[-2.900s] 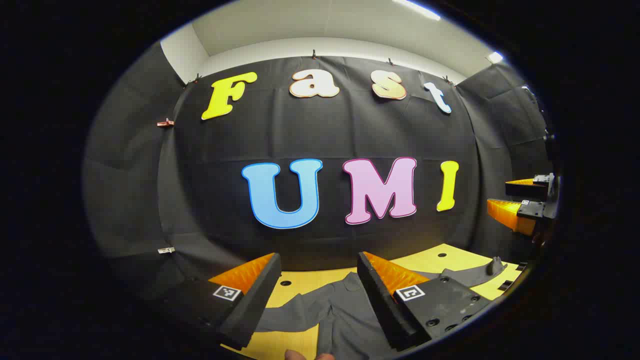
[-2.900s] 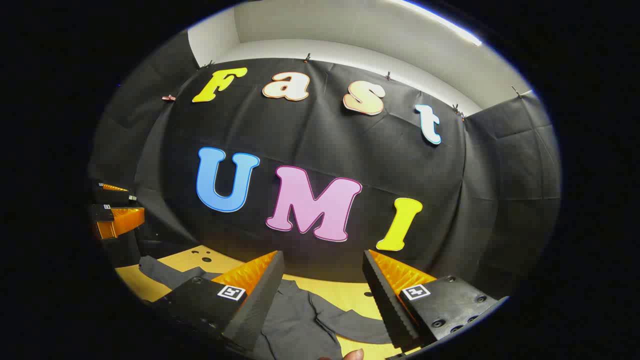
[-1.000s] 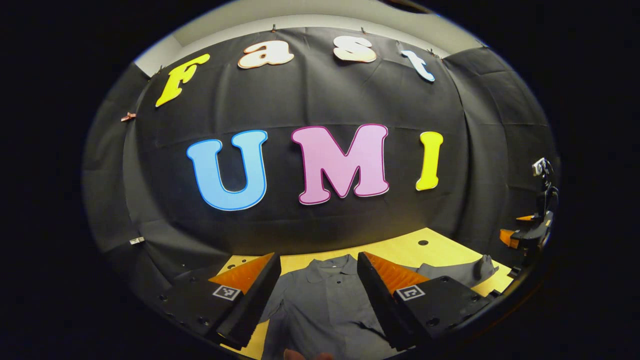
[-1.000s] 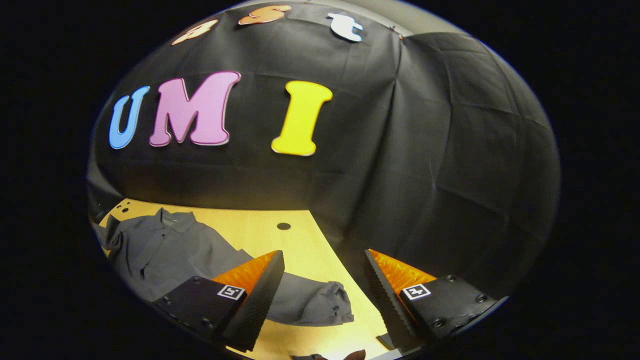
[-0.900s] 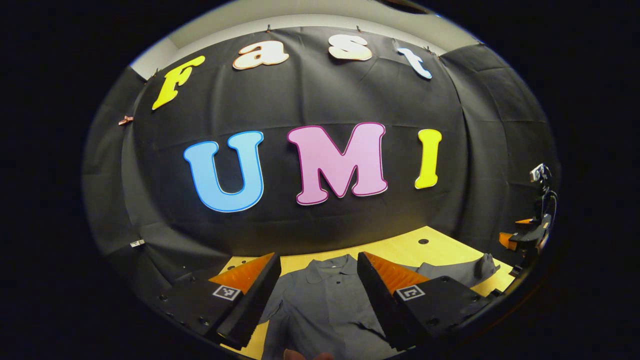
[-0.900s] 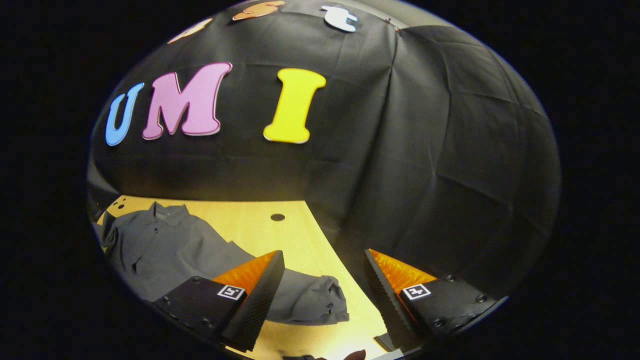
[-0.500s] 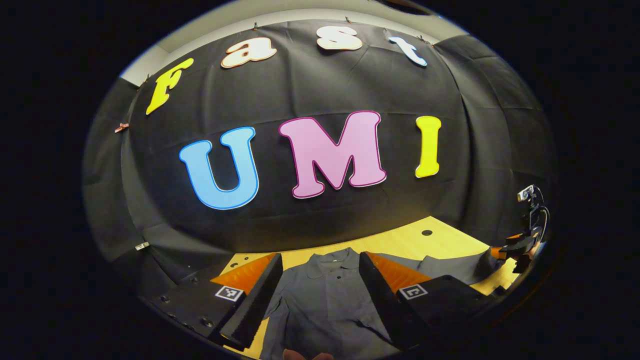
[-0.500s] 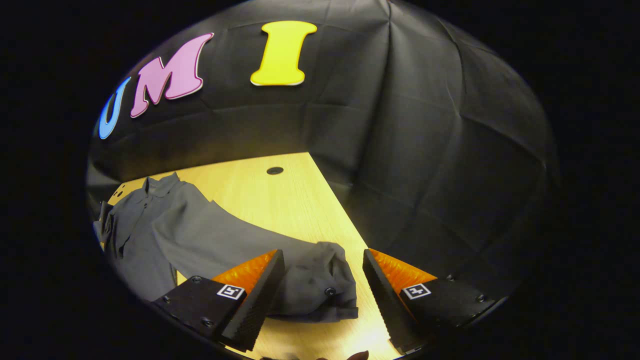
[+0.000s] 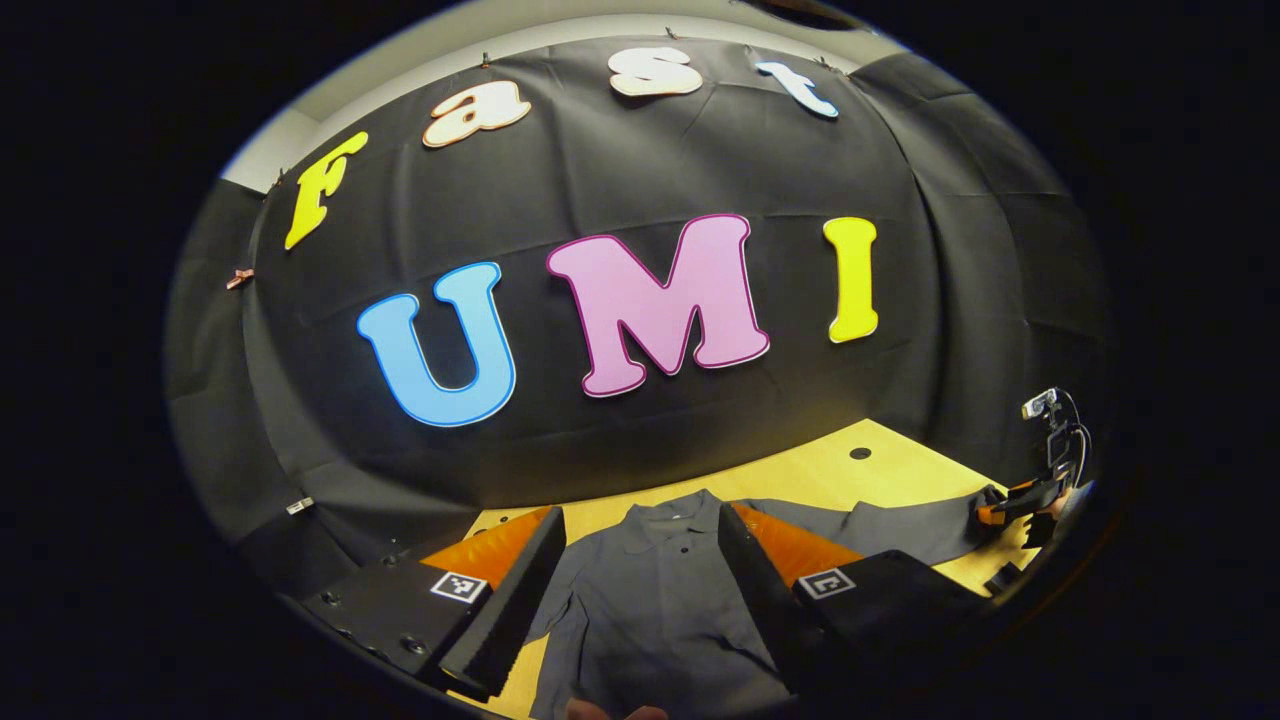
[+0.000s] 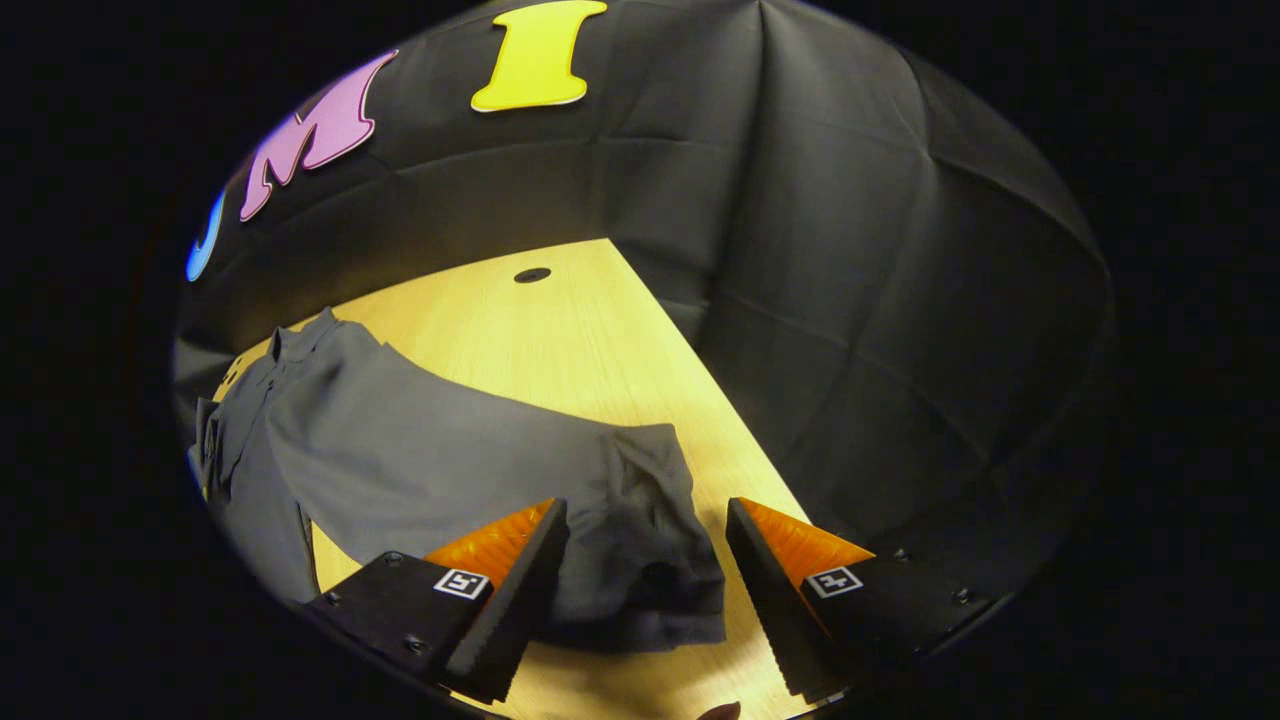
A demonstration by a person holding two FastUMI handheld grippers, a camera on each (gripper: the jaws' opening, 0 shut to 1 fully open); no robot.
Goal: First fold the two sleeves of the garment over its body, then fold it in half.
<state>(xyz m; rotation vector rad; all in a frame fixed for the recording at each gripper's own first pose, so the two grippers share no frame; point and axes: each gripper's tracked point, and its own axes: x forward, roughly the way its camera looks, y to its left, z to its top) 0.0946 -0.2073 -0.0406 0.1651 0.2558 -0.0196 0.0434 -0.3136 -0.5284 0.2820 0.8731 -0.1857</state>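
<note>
right gripper [image 10: 645,560] spread astride sleeve cuff [image 10: 655,545]

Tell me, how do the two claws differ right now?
The left claw points at the shirt's collar and chest, while the right claw points at the cuff of the outstretched sleeve.

The right claw frames the cuff closely between its fingers; the left claw looks farther from the cloth it frames.

Shared: both are open, and neither presses on the shirt lying on the table.
</note>
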